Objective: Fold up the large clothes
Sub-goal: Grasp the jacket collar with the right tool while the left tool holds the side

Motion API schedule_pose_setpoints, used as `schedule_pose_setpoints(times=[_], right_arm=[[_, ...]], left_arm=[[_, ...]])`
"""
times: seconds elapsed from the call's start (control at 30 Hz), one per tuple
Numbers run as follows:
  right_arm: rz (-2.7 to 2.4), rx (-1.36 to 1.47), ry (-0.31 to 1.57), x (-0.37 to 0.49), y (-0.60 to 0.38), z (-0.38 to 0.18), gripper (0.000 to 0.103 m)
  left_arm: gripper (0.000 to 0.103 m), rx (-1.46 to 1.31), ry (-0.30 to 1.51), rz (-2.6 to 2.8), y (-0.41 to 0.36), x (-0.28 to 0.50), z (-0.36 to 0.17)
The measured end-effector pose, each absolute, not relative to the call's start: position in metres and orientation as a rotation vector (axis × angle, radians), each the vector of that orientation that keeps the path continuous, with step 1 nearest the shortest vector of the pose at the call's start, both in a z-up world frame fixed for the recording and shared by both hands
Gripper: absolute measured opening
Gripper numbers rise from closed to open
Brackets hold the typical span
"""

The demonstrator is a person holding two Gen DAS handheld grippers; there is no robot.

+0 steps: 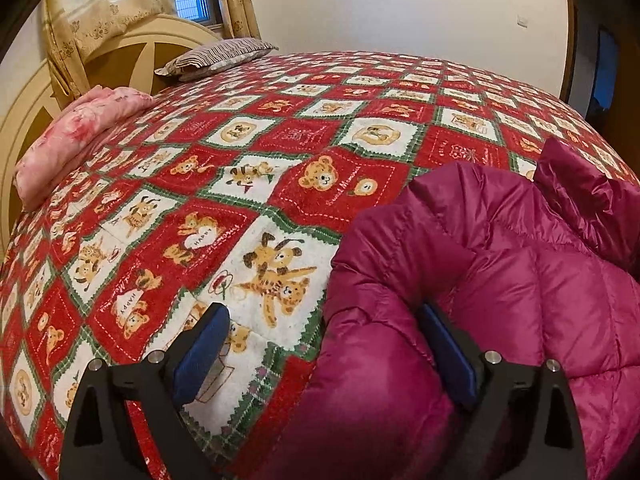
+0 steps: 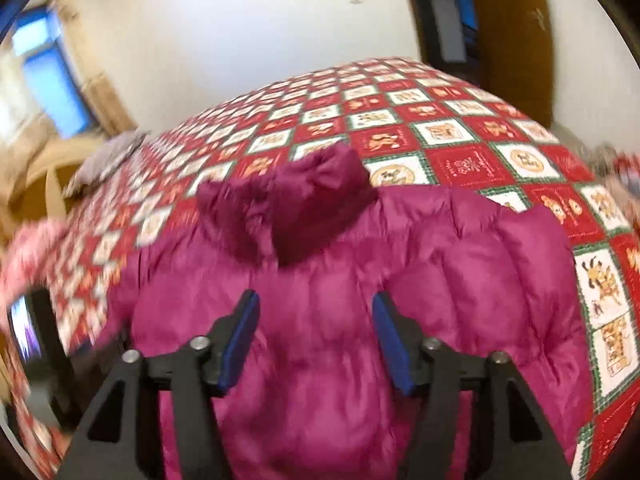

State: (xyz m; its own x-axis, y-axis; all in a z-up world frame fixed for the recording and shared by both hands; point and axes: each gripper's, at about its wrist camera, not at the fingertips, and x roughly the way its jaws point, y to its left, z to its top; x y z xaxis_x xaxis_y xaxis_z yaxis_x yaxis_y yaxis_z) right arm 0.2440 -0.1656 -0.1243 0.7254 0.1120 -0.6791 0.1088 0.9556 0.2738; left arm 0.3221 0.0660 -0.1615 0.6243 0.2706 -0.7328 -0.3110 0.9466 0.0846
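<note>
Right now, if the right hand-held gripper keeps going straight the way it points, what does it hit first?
Most likely the magenta puffer jacket: its quilted body fills the space between and ahead of the right hand-held gripper's open fingers. Depth is unclear in the blur.

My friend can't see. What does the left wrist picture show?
A puffy magenta jacket lies on a bed's red teddy-bear quilt, one puffy edge between the open left gripper. A pink pillow and striped pillow sit by the headboard.

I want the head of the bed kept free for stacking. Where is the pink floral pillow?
In the left wrist view the pink floral pillow lies at the left edge of the red bear-print patchwork quilt, beside the cream wooden headboard, near the grey striped pillow.
</note>
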Motion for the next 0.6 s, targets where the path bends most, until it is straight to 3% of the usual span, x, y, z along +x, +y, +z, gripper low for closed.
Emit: schedule_pose_setpoints(times=[0.17,0.3,0.47,0.5,0.6], right_arm=[[-0.041,0.364,0.746,0.277,-0.170,-0.113,0.063],[-0.099,0.414,0.729,0.308,-0.172,-0.097,0.091],[-0.160,0.367,0.878,0.358,-0.163,-0.112,0.090],[-0.163,0.353,0.905,0.361,-0.162,-0.116,0.084],[-0.152,0.333,0.958,0.357,-0.165,-0.130,0.050]], left_arm=[[0.096,-0.111,0.795,0.319,0.073,0.315,-0.156],[0.096,-0.152,0.741,0.319,0.077,0.307,-0.150],[0.096,-0.110,0.734,0.326,0.070,0.308,-0.149],[0.096,-0.103,0.733,0.326,0.069,0.308,-0.150],[0.096,-0.095,0.736,0.323,0.068,0.308,-0.150]])
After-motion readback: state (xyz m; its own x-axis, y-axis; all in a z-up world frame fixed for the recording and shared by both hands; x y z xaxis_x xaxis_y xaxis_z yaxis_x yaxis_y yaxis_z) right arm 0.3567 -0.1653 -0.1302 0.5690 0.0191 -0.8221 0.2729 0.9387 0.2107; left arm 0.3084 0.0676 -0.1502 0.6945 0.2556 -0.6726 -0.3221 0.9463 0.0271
